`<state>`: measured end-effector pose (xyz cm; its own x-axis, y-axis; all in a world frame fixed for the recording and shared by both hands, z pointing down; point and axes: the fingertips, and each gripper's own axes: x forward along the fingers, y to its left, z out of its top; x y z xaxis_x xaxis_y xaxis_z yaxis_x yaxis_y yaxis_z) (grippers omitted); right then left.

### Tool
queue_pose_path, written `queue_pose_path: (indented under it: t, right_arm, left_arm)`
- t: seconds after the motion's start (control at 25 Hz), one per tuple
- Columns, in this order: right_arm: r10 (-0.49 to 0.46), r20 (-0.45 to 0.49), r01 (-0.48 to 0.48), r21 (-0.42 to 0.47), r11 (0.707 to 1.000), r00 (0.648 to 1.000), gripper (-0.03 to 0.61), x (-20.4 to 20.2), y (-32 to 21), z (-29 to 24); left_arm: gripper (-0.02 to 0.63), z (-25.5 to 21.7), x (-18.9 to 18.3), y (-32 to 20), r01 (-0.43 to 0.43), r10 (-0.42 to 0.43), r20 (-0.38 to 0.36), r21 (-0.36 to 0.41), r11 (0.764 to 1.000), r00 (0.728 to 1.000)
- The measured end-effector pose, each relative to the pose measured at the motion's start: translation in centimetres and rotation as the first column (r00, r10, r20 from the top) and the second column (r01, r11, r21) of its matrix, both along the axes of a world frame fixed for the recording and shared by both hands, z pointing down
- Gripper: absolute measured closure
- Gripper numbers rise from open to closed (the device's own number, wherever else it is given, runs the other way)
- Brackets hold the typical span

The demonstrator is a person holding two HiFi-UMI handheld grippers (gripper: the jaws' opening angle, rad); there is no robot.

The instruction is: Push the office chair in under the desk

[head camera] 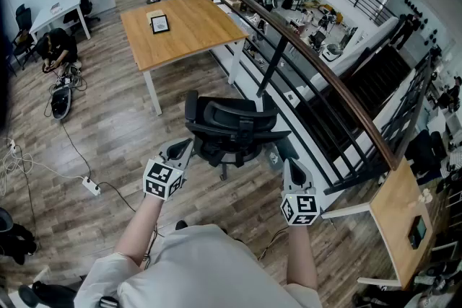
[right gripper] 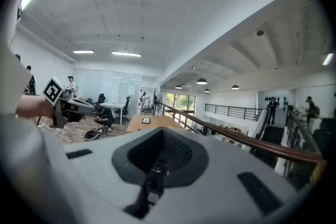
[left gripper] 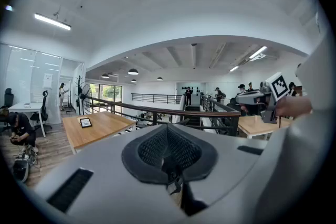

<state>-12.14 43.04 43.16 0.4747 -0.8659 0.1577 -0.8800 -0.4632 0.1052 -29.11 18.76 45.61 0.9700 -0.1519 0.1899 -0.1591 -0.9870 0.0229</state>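
Left of the office chair [head camera: 234,128], open floor [head camera: 123,133] is left free, while passage on its right is blocked by the railing [head camera: 317,76].

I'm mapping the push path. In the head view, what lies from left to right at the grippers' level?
White power strip on the floor → left gripper → black office chair → right gripper → light wooden desk at the right edge.

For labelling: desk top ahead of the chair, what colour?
Light brown wood desk top, head view.
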Motion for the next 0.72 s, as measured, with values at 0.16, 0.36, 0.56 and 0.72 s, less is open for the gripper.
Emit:
queue_pose_path:
  t: [0.16,0.36,0.56,0.72]
  right_arm:
    - [0.004,-0.002,-0.004,0.002,1.0,1.0,0.575,-0.12,0.0,-0.16]
    - [0.006,-0.007,-0.006,-0.001,1.0,1.0,0.575,-0.38,0.0,-0.28]
    - [0.011,0.001,-0.011,-0.001,1.0,1.0,0.575,-0.33,0.12,-0.22]
    - [0.025,0.0,-0.025,0.0,1.0,1.0,0.575,-0.03,0.21,-0.14]
  left_arm:
    - [0.619,0.24,0.0,0.07,-0.007,0.007,0.006,-0.004,1.0,1.0]
    - [0.618,0.31,-0.19,-0.05,-0.009,0.009,0.007,-0.006,1.0,1.0]
    - [0.619,0.42,-0.28,0.02,-0.008,0.008,0.017,-0.001,1.0,1.0]
    - [0.618,0.63,-0.43,-0.05,-0.005,0.005,0.025,-0.001,1.0,1.0]
